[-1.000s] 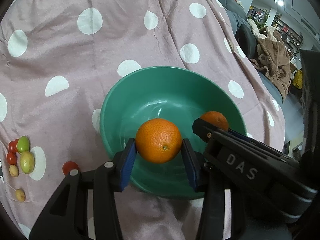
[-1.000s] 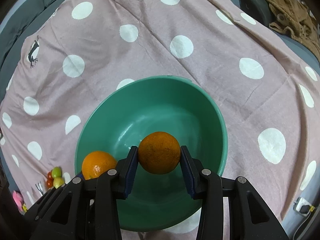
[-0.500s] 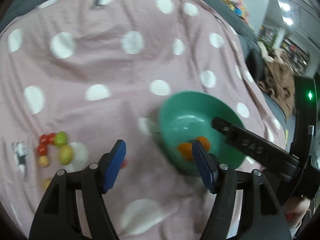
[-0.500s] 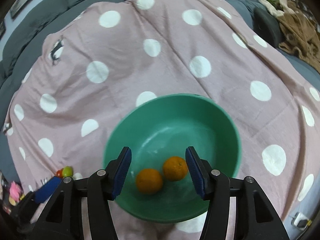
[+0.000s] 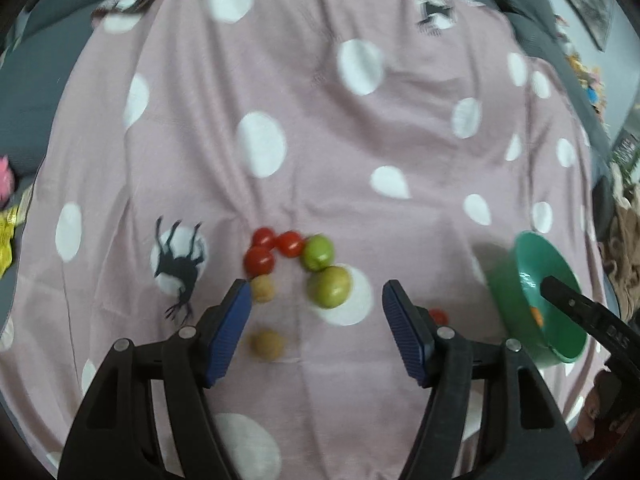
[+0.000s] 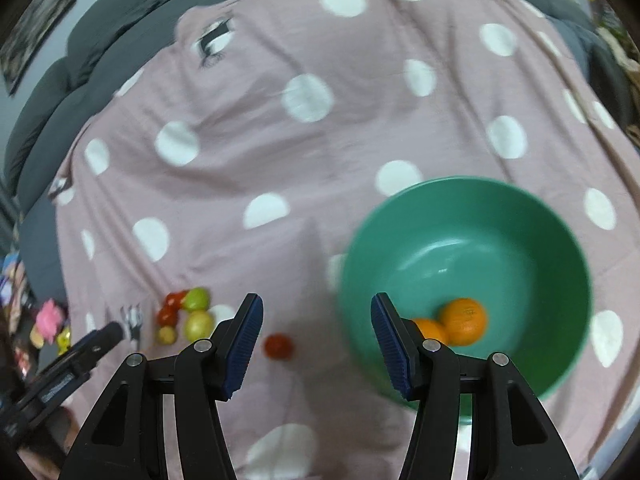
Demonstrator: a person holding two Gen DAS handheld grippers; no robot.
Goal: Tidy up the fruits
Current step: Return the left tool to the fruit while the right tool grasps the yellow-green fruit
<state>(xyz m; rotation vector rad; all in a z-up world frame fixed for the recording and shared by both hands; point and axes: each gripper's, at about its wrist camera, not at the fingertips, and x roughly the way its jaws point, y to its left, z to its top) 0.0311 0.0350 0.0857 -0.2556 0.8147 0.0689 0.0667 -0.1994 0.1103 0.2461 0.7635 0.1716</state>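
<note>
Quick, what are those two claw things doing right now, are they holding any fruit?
Left gripper: open, holding nothing, above the small fruits on the cloth.
Right gripper: open, holding nothing; both oranges lie in the green bowl.

Left gripper (image 5: 316, 300): two matte black plastic arms, each ending in a dark blue ribbed pad.
Left gripper screws: round silver heads, two on each arm, in the lower half of the left wrist view.
Right gripper (image 6: 316, 320): the same black frame, triangular cut-outs in its arms, blue ridged pads (image 6: 246, 336) on the inner faces.
Right gripper screws: two silver heads per arm.
Markings: pale raised lettering on the black bar at the right edge of the left wrist view, too blurred to read.
</note>
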